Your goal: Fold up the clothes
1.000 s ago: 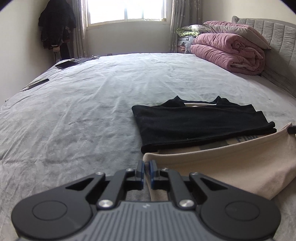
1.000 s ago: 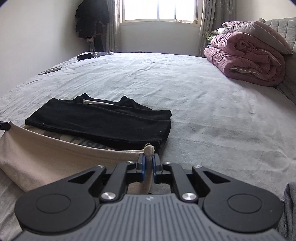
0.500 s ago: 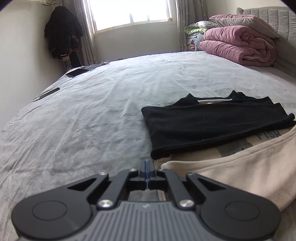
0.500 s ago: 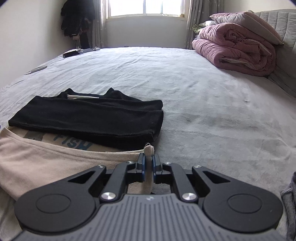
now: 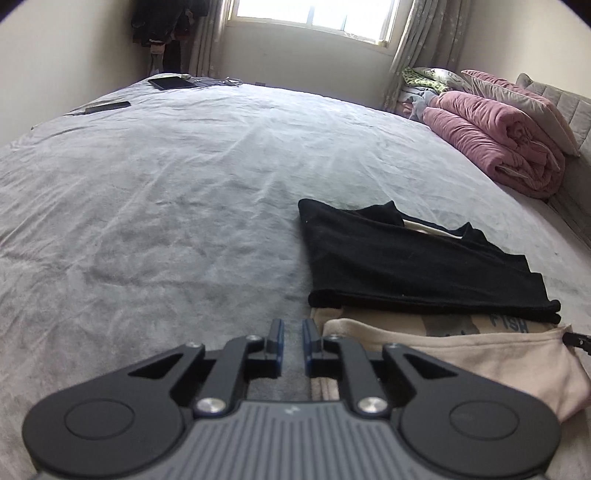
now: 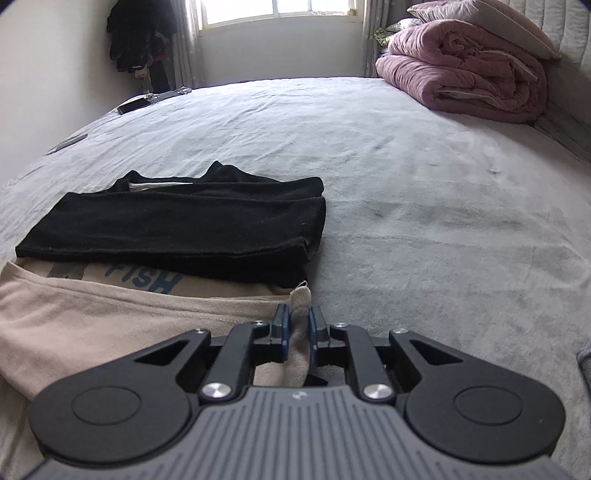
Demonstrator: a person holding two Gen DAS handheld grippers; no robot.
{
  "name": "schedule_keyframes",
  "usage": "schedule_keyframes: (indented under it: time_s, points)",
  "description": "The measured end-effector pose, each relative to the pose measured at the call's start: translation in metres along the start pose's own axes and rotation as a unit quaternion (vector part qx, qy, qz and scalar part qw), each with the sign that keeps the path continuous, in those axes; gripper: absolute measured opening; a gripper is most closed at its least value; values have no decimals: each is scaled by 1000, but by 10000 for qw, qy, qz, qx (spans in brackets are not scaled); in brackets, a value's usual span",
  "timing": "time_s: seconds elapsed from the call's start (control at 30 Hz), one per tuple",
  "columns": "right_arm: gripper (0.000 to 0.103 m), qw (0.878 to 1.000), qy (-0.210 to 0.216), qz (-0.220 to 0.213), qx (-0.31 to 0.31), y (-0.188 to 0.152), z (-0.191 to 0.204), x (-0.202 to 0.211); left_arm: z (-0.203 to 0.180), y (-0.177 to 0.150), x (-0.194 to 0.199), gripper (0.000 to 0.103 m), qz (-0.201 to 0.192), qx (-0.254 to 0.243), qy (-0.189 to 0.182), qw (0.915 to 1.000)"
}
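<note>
A beige shirt (image 5: 461,354) with "FISH" print lies on the grey bed (image 5: 184,221), its near hem folded up. A folded black garment (image 5: 406,266) rests on its far part. My left gripper (image 5: 293,339) sits just left of the beige hem; its jaws are opening and only bedsheet shows between them. My right gripper (image 6: 298,328) is at the beige shirt's (image 6: 110,321) right corner. Its jaws are opening too, and the corner stands loosely between the pads. The black garment (image 6: 177,229) lies just beyond it.
A rolled pink quilt (image 5: 498,147) and pillows are stacked at the headboard on the right. A tablet (image 5: 171,83) and a phone (image 5: 107,108) lie at the bed's far left edge. Dark clothes (image 6: 140,33) hang in the corner. A grey cloth (image 6: 585,362) shows at the right edge.
The left jaws shut fully off the beige hem, then parted, now beside it. The right jaws widened around the corner they pinched. Both views have rolled.
</note>
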State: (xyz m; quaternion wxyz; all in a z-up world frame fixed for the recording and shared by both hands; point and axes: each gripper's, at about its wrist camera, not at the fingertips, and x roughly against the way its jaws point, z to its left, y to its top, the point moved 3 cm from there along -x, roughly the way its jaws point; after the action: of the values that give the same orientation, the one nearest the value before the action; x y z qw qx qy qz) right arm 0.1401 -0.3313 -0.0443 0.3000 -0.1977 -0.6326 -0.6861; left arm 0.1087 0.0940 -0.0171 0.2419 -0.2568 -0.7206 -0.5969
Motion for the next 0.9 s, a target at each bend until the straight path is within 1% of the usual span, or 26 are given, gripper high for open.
schedule_keyframes:
  time_s: [0.03, 0.07, 0.13, 0.2, 0.33, 0.43, 0.53, 0.6, 0.63, 0.7, 0.77, 0.8, 0.87, 0.9]
  points:
    - [16, 9999, 45, 20, -133, 0, -3, 0, 0, 1, 1, 34, -13, 28, -36, 10000]
    - [18, 9996, 89, 39, -256, 0, -6, 0, 1, 1, 1, 42, -25, 56, -72, 10000]
    - [18, 9989, 153, 67, -433, 0, -9, 1, 1, 2, 2, 42, -50, 112, -144, 9998]
    - [18, 9988, 163, 71, -465, 1, -10, 0, 0, 2, 2, 42, -24, 144, -238, 9996]
    - [18, 9990, 138, 57, -432, 1, -8, 1, -12, -4, -6, 42, 97, -221, -197, 9995]
    - [18, 9992, 90, 38, -392, 1, -8, 2, -23, -7, -10, 42, 81, -603, -131, 9981]
    - [18, 9993, 79, 26, -371, 0, -8, 3, -30, -10, -16, 42, 95, -808, -74, 9967]
    - [18, 9994, 58, 28, -333, 0, -7, 3, -33, -13, -21, 33, 159, -879, -4, 9960]
    - [18, 9995, 46, 29, -311, 0, -7, 3, -35, -14, -21, 27, 148, -940, 15, 9955]
    - [18, 9997, 32, 22, -254, 0, -6, 3, -37, -16, -22, 23, 120, -1045, 73, 9944]
    - [18, 9998, 12, 10, -191, 0, -5, 3, -38, -17, -22, 16, 86, -1132, 148, 9934]
    - [18, 9999, -1, 2, -159, -1, -4, 2, -38, -18, -22, 16, 69, -1175, 186, 9929]
    - [18, 10000, -27, -18, -83, -1, -3, 2, -39, -18, -20, 10, 16, -1229, 239, 9921]
    - [18, 10000, -40, -31, -36, -2, -2, 2, -39, -17, -18, 9, -20, -1241, 255, 9919]
